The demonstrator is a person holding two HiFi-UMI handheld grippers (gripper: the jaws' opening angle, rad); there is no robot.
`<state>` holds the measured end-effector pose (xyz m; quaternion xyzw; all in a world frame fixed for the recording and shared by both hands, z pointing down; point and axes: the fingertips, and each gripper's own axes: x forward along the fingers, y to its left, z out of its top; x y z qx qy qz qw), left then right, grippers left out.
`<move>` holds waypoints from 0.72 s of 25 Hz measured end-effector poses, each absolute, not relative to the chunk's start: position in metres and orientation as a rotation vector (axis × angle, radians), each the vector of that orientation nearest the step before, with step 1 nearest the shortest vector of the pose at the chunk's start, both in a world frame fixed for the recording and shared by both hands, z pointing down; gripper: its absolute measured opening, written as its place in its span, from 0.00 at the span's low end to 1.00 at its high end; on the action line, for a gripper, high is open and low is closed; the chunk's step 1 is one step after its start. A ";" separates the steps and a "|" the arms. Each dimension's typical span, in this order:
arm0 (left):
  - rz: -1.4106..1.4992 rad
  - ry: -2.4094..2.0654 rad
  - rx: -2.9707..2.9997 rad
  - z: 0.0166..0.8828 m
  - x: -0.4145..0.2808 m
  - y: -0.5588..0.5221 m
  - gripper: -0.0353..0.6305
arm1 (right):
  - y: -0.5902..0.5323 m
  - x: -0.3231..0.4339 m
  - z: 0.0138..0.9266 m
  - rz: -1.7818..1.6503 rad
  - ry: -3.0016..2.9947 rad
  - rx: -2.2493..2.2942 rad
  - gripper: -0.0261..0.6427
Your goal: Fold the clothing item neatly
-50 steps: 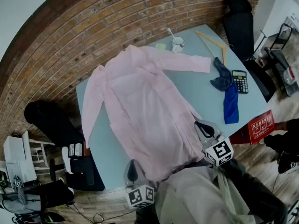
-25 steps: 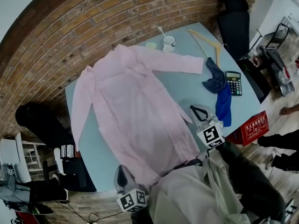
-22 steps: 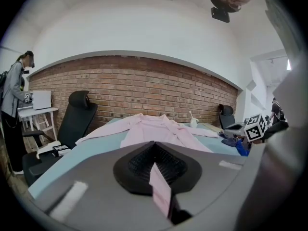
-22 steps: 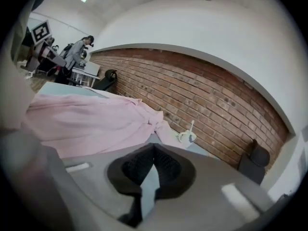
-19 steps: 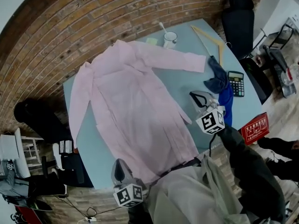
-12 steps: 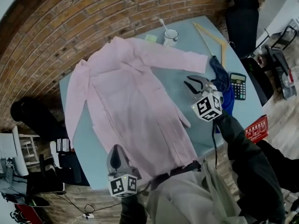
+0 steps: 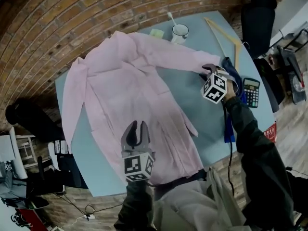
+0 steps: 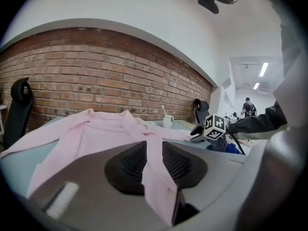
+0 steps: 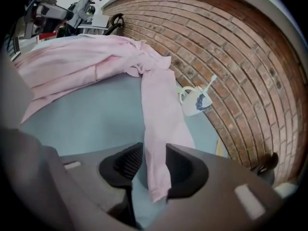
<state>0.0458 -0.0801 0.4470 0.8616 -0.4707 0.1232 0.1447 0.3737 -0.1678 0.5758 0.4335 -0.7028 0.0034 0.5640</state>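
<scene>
here, a pale pink long-sleeved garment (image 7: 134,95) lies spread flat over a light blue tabletop (image 7: 192,105), collar toward the red brick wall (image 7: 72,18) at the top of the head view and hem at the lower edge. the left gripper (image 7: 135,129) hangs over the garment's lower half, at the lower centre of the frame. its jaws have just been opening and stand a little apart, with a strip of pink fabric showing in the narrow gap. i cannot tell if the pads touch it. the right gripper (image 7: 208,71) is at the upper right, at the cuff end of the outstretched sleeve (image 9: 161,114). its jaws have just been opening too and stand released, the sleeve end lying loose between them with bare table beside it. a white ceramic mug (image 7: 180,31) stands near the collar, and a dark blue cloth (image 7: 231,105) and a black calculator (image 7: 251,91) lie right of the cuff.
</scene>
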 end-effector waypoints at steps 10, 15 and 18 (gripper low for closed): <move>0.338 -1.194 2.519 0.471 0.148 -0.120 0.23 | -0.179 0.378 0.594 -0.105 -1.569 0.946 0.13; 0.351 -1.197 2.501 0.478 0.155 -0.127 0.23 | -0.187 0.387 0.605 -0.089 -1.470 0.954 0.06; 0.348 -1.206 2.489 0.477 0.149 -0.123 0.23 | -0.188 0.379 0.582 -0.007 -1.518 1.005 0.06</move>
